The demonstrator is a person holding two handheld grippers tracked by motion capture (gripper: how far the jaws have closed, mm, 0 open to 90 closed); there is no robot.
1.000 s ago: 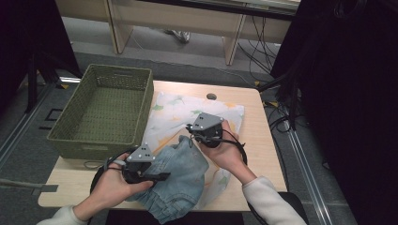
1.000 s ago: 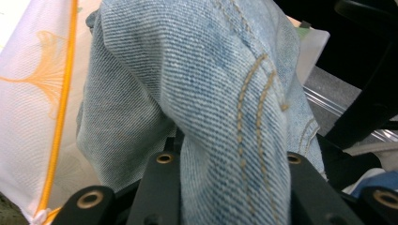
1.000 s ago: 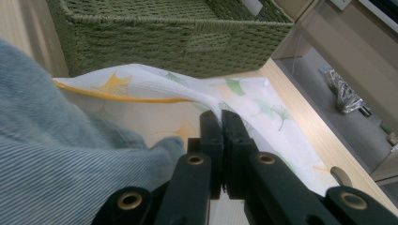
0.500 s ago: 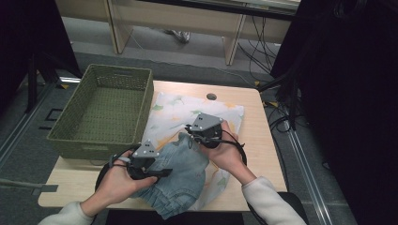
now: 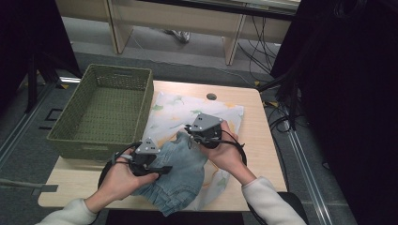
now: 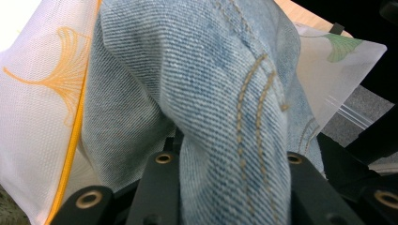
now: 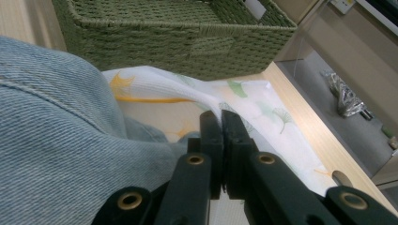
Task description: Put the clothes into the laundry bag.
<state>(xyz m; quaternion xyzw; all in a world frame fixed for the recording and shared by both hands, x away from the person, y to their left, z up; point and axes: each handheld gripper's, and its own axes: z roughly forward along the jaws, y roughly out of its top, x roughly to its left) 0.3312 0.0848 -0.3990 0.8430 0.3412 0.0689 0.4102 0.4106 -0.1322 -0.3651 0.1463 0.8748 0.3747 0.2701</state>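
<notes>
Your left gripper point(image 5: 159, 169) clamps a fold of the denim garment point(image 5: 180, 176), which sits half inside the leaf-print mesh bag point(image 5: 173, 110) on the counter point(image 5: 263, 140). Your right gripper point(image 5: 191, 136) pinches the bag's edge.

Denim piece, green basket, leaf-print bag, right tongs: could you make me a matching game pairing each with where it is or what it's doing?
Things:
1. denim piece
2. green basket
3. leaf-print bag
4. right tongs

States:
A. pinching the bag's white edge
B. spread flat on the table
C. gripped by the left tongs
D. at the table's left end, nothing inside

Pairs: 1-C, 2-D, 3-B, 4-A
</notes>
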